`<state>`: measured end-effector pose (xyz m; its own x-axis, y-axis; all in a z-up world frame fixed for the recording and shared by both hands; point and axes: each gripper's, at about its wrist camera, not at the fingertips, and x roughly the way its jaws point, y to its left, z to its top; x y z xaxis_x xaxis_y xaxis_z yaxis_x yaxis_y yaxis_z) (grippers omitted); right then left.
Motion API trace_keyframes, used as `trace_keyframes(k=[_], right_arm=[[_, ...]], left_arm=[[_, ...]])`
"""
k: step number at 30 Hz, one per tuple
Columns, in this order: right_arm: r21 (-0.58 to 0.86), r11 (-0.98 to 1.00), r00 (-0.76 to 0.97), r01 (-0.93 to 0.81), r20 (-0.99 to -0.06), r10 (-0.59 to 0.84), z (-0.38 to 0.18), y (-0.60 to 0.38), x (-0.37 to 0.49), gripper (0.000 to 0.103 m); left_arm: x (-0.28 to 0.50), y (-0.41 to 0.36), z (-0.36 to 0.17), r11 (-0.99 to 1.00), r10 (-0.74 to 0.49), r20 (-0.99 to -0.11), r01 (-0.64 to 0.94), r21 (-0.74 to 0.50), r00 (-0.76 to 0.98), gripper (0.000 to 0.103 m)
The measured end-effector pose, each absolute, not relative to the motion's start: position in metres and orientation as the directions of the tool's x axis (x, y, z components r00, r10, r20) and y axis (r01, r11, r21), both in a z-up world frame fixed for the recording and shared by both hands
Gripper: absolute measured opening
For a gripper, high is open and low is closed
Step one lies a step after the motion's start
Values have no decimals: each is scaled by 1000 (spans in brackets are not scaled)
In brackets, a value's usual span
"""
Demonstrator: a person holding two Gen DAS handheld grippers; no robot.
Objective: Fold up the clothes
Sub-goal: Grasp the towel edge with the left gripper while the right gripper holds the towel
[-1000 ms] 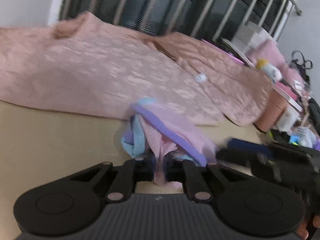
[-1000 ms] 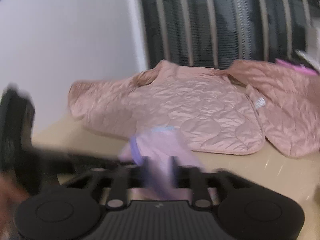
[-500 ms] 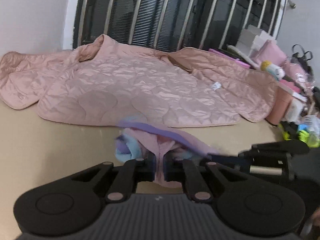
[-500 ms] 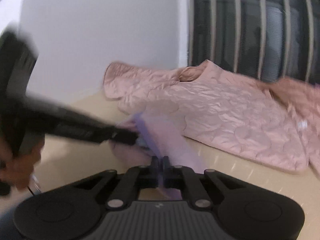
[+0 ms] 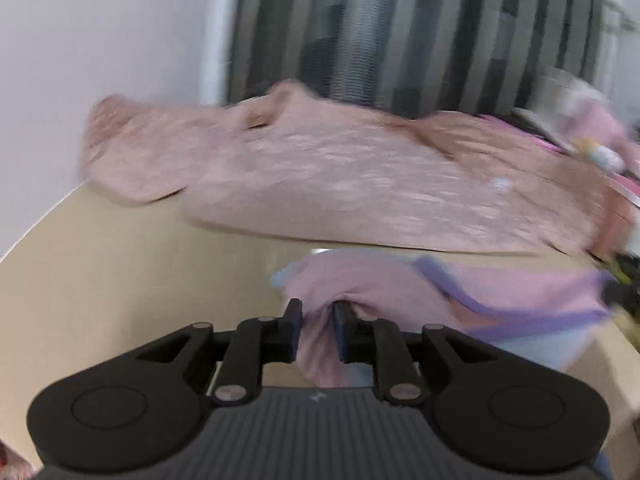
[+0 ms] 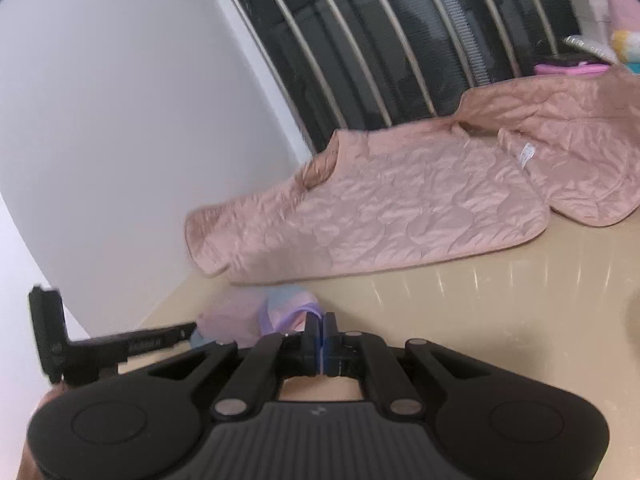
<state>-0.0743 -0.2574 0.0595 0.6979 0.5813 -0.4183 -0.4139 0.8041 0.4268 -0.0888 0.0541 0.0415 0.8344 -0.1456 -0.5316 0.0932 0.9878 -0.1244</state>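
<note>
A small pink garment with purple trim and a light blue part hangs just above the beige table. My left gripper is shut on a bunched pink fold of it, and the cloth stretches away to the right. In the right wrist view my right gripper is shut on the purple-trimmed edge of the same garment. The left gripper shows there as a black bar at the lower left. Much of the garment is hidden behind the gripper bodies.
A pink quilted jacket lies spread across the back of the table, also blurred in the left view as the jacket. Behind it stand a metal railing and a white wall. Boxes and pink clutter sit far right.
The two grippers have drawn apart, and the garment is now stretched out between them instead of bunched. Both views have swung; the left view is motion-blurred.
</note>
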Motion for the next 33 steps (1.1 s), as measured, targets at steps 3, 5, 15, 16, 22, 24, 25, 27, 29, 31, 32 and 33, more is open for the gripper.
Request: trace_keyframes(k=[3, 5, 15, 16, 22, 24, 25, 27, 29, 31, 32, 33], right_arm=[[390, 825, 706, -409, -437, 557, 61, -258, -81, 1], [385, 827, 701, -410, -448, 555, 58, -256, -82, 1], [344, 879, 741, -329, -483, 466, 45, -261, -88, 1], [349, 883, 740, -314, -493, 458, 41, -263, -86, 1], [335, 928, 774, -166, -539, 333, 21, -271, -79, 0], [332, 934, 785, -135, -539, 305, 19, -277, -79, 0], [316, 941, 791, -124, -540, 286, 20, -278, -79, 0], [283, 951, 796, -124, -545, 265, 21, -277, -79, 0], [265, 954, 790, -139, -551, 268, 22, -274, -80, 1], [239, 959, 789, -152, -555, 264, 25, -269, -80, 1], [223, 962, 791, -158, -555, 259, 26, -266, -81, 1], [206, 965, 793, -164, -555, 253, 28, -263, -82, 1]], left_arm=[[-112, 26, 54, 964, -259, -480, 254, -77, 838, 84], [-109, 19, 50, 966, -251, -493, 250, -70, 833, 91], [-93, -17, 33, 973, -209, -558, 230, -34, 803, 12], [-93, -15, 33, 975, -204, -556, 217, -43, 806, 12], [-110, 110, 54, 929, 103, -494, -261, -262, 863, 11], [-118, 147, 44, 864, 212, -551, -418, -280, 807, 11], [-125, 157, 40, 832, 239, -576, -471, -294, 782, 14], [-132, 158, 40, 820, 248, -582, -487, -299, 775, 23], [-135, 146, 45, 847, 229, -557, -445, -290, 798, 39], [-137, 133, 51, 876, 205, -533, -396, -275, 821, 60], [-131, 124, 54, 904, 176, -523, -347, -250, 834, 65], [-123, 114, 56, 925, 157, -520, -310, -221, 840, 74]])
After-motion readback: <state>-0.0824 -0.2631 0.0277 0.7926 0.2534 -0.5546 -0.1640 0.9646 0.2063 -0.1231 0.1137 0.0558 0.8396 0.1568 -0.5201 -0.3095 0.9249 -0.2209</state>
